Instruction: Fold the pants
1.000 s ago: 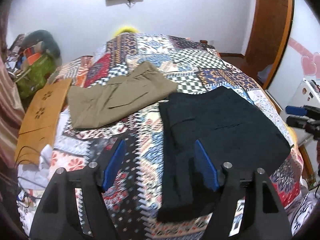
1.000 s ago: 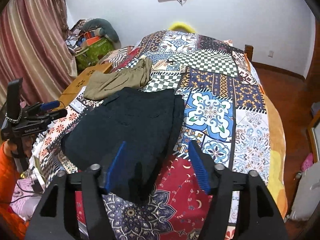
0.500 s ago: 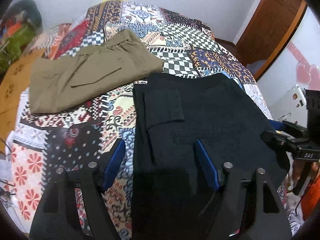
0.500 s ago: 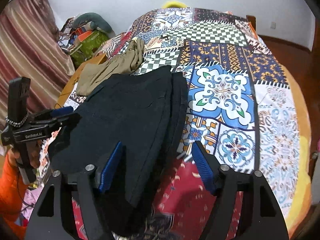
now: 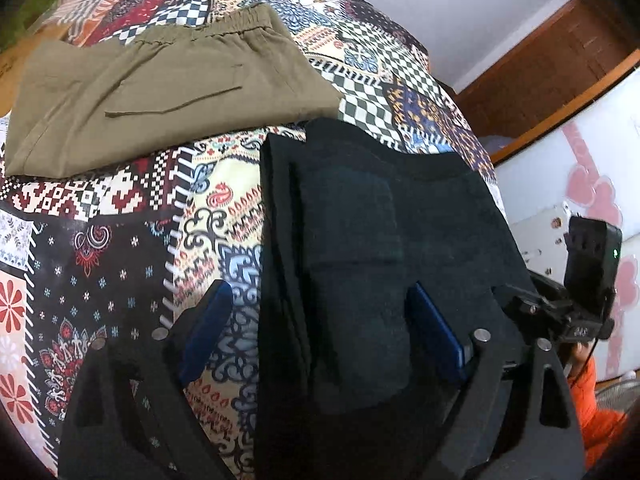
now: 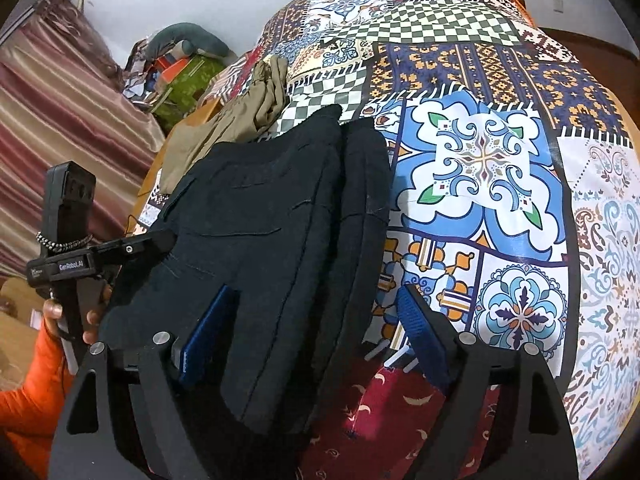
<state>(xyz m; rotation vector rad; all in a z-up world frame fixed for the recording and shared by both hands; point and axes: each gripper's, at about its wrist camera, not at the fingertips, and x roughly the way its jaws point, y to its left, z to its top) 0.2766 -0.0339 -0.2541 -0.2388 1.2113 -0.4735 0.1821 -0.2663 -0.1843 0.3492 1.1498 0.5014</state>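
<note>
Black folded fabric pants (image 5: 360, 248) lie on the patchwork bedspread (image 6: 480, 168), near edge. We have left gripper (image 5: 320, 332) and right gripper (image 6: 312, 332) both opening, straddling hem corners, pads clear of cloth. Risk: pinching only the top layer, so the fold skews.

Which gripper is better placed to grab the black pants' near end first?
Both, roughly: left gripper straddles one side edge of the black pants, right gripper the other. Both jaws opening, cloth between them, not pinched.
</note>
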